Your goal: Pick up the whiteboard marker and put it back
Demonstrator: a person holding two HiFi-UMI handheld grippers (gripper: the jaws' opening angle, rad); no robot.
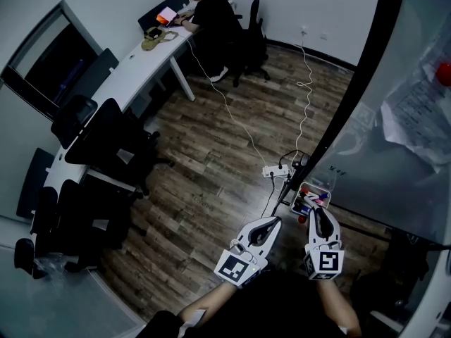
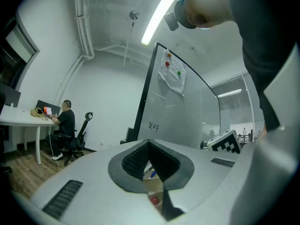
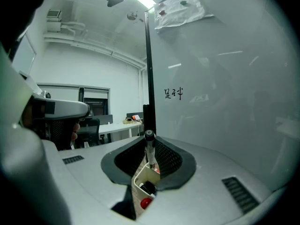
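The whiteboard marker (image 3: 149, 150), pale with a black cap, stands upright between the jaws of my right gripper (image 3: 149, 144), which is shut on it. Just beyond those jaws sits the white marker tray (image 3: 140, 178) with a black item and a red one inside. In the head view my right gripper (image 1: 316, 211) hangs directly over that tray (image 1: 316, 189) at the foot of the whiteboard (image 1: 394, 83). My left gripper (image 1: 273, 223) is beside it on the left, shut and holding nothing. Its own view shows the left gripper (image 2: 149, 143) aimed at the tray (image 2: 154, 187).
A power strip (image 1: 277, 170) with white cables lies on the wood floor close to the whiteboard's black frame. Black office chairs (image 1: 106, 146) line a long white desk (image 1: 134, 65). A person (image 1: 211, 16) sits at its far end. A paper (image 1: 416, 111) hangs on the board.
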